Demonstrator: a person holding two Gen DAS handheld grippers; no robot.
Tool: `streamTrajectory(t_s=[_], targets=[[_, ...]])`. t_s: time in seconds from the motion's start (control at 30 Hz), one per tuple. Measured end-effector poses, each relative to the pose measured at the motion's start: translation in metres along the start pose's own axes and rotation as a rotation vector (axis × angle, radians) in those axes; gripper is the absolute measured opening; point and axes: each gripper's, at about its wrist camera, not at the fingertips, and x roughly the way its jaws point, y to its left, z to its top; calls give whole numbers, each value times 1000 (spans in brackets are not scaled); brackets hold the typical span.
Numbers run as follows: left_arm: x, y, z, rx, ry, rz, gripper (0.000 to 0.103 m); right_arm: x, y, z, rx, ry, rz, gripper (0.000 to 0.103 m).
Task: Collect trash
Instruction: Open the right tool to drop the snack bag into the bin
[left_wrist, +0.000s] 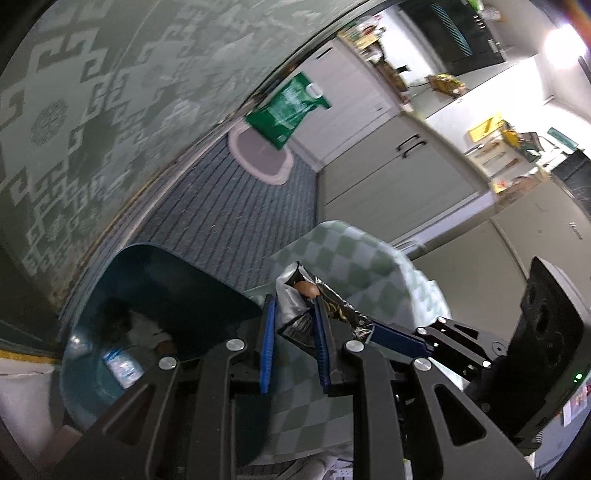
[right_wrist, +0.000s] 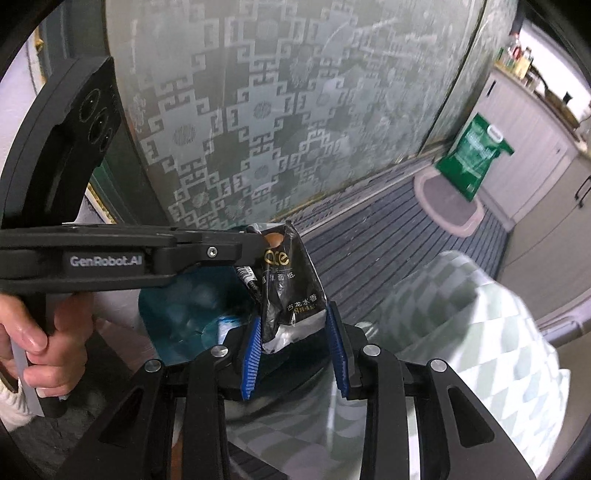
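A crumpled black and silver tissue wrapper (right_wrist: 288, 291) hangs over a dark teal trash bin (right_wrist: 184, 314). My left gripper (left_wrist: 293, 317) is shut on the wrapper (left_wrist: 295, 302); in the right wrist view it reaches in from the left (right_wrist: 255, 243) and pinches the wrapper's top. My right gripper (right_wrist: 293, 332) is open, its blue pads on either side of the wrapper's lower end without squeezing it. In the left wrist view the right gripper (left_wrist: 391, 336) comes in from the right. The bin (left_wrist: 155, 295) holds a plastic bottle (left_wrist: 122, 365) and some other trash.
A green and white checkered cloth (right_wrist: 461, 332) lies beside the bin. A patterned frosted glass door (right_wrist: 277, 110) stands behind. A green bag (right_wrist: 476, 155) and a pink mat (right_wrist: 447, 206) lie on the striped grey floor mat (right_wrist: 373, 236). White cabinets (left_wrist: 406, 147) stand at the right.
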Motion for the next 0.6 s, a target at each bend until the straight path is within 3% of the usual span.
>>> streamTrajectory(t_s=[0.23,0.3,0.33,0.37,0.6], targets=[[16,31,-2,-63,109,125,16,23,10,3,29,76,59,33],[19,38,-3,-74,130,150,10,28,13,3,23,98,44,31],[19,41,-2,-79,138,165,10,31,14,3,19,108,32,19],[21,44,-3,-83,142,171,9,35,14,4,24,120,33,16],[27,55,-4,-82,190,249,10,50,12,4,30,154,16,16]])
